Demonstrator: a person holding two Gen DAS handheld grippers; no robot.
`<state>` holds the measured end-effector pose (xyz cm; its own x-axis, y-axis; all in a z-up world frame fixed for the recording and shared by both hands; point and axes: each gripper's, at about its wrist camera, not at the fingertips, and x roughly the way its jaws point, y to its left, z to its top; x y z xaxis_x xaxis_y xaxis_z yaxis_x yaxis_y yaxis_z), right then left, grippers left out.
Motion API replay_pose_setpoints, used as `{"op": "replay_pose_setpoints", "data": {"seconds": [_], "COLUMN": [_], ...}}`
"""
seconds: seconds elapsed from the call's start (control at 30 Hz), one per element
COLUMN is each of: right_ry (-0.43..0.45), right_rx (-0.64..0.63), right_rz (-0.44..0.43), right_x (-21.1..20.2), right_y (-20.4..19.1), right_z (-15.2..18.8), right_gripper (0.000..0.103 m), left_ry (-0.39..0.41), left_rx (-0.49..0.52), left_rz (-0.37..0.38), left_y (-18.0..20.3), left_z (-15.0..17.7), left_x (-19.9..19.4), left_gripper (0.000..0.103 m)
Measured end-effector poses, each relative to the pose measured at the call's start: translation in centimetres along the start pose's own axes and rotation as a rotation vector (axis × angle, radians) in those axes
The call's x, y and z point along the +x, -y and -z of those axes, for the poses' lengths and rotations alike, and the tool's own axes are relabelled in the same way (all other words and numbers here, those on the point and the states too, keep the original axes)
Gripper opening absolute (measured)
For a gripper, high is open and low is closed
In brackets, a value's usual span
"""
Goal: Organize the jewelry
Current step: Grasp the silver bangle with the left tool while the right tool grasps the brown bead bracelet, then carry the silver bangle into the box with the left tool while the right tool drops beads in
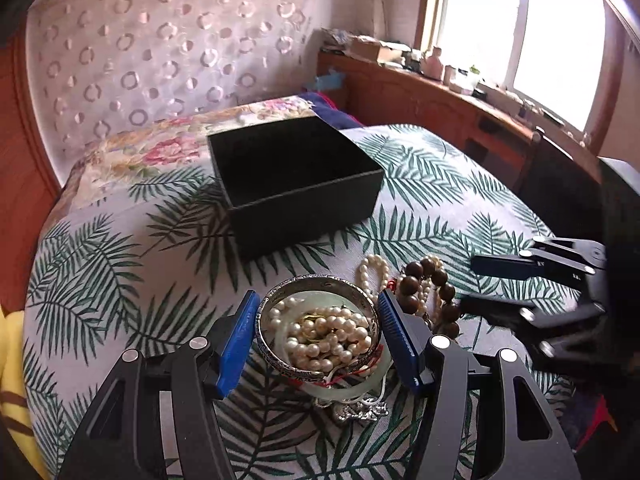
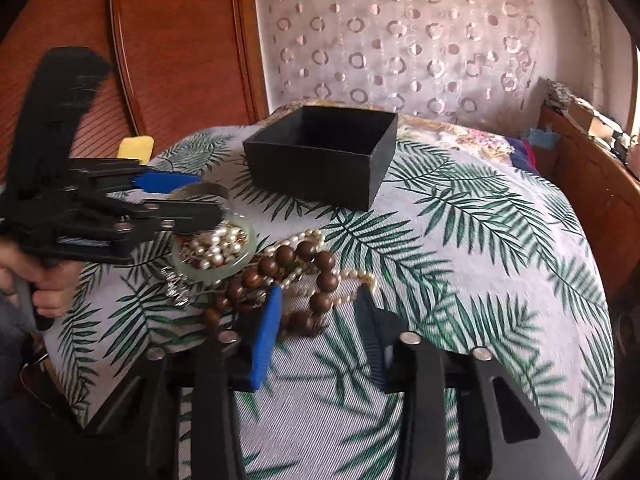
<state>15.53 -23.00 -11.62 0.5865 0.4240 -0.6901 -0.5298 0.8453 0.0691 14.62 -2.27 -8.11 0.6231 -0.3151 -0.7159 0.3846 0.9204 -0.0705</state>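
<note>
Left-wrist view: the left gripper (image 1: 318,334) stands with its blue pads spread on either side of a silver bangle (image 1: 276,300), the gap between pad and metal too fine to judge at either side. The bangle sits atop a pale green jade bangle (image 1: 378,378), and a heap of pearl strands (image 1: 328,330) fills the ring. At 1 o'clock from this pile lies a brown wooden bead bracelet (image 1: 434,284), tangled with a further pearl strand (image 1: 374,266). A silver pendant (image 1: 360,410) lies at 6 o'clock, partly under the jade. The open black box (image 1: 296,196) stands at 12 o'clock, well apart from the jewelry, on the palm-leaf bedspread (image 1: 120,272). Right-wrist view: the right gripper (image 2: 318,320), jaws parted and holding nothing, hovers at the near edge of the wooden beads, which lie between it and the box. A window ledge with clutter (image 1: 460,76) runs at 2 o'clock, and a ring-patterned curtain (image 1: 160,48) hangs behind.
</note>
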Motion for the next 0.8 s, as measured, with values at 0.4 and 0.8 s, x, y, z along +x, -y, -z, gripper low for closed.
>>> {"op": "replay_pose_setpoints", "data": {"seconds": [0.4, 0.8], "right_ry": [-0.086, 0.103], "right_rx": [-0.008, -0.082], "right_rz": [-0.056, -0.077], "right_x": [2.9, -4.6], "right_y": [0.9, -0.6], "right_z": [-1.5, -4.6], "right_gripper": [0.015, 0.015], "left_ry": [0.028, 0.093], "left_rx": [-0.016, -0.033], "left_rz": [-0.002, -0.02], "left_y": [-0.2, -0.3], "left_z": [0.2, -0.9], "left_x": [-0.9, -2.6], "left_gripper": [0.058, 0.058]}}
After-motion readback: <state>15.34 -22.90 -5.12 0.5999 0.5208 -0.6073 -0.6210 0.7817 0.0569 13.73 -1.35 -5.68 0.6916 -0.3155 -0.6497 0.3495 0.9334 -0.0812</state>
